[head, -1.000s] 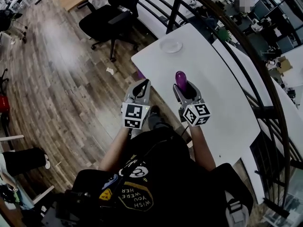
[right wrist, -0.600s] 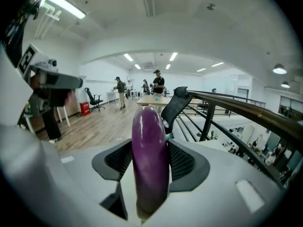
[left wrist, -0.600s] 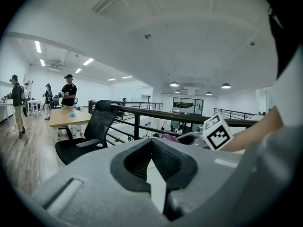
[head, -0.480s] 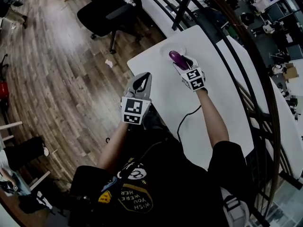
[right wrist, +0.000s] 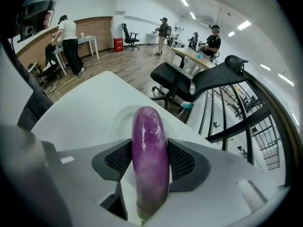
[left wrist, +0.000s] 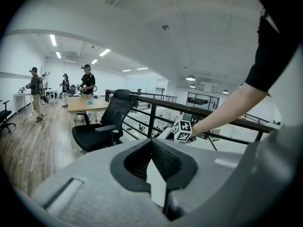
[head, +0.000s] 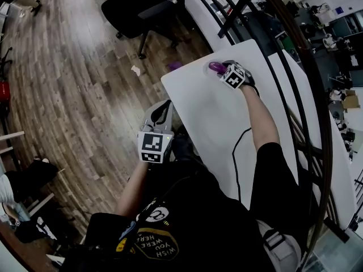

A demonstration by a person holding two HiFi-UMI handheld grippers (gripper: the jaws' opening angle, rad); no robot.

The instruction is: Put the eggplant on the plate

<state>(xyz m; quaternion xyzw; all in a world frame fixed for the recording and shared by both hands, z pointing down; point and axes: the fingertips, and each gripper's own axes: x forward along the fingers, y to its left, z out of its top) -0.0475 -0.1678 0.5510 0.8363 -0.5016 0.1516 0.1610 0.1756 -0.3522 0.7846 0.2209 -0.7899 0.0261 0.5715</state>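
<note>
Left tool [head: 162,111]: jaws together, pads meeting along the centre line, nothing between them. It is held at the near left edge of the white desk [head: 210,118], over the wooden floor [head: 74,84]. In the left gripper view a black office chair [left wrist: 102,126] stands ahead of this tool and to its left. A black railing [left wrist: 156,103] runs across behind the chair. Ahead and slightly to the right is the other tool's marker cube [left wrist: 182,130], with the person's forearm reaching in to it from the right.

Right tool [head: 221,68]: well ahead of the left tool, at the far end of the desk, on an outstretched arm. Its jaws are clamped on the eggplant [right wrist: 150,164], one dark ribbed pad pressing each side. The eggplant is purple and glossy. It lies lengthwise along the tool, and its rounded end sticks out past the fingertips.

The plate [right wrist: 118,119] is white on the white desk, so only its faint round rim shows. It lies directly ahead of this tool, under the eggplant's protruding end. I cannot tell whether the eggplant touches the plate.

A black cable [head: 237,152] trails across the desk behind the right tool, beside the arm. Several people [right wrist: 68,41] stand at benches far beyond this tool.
</note>
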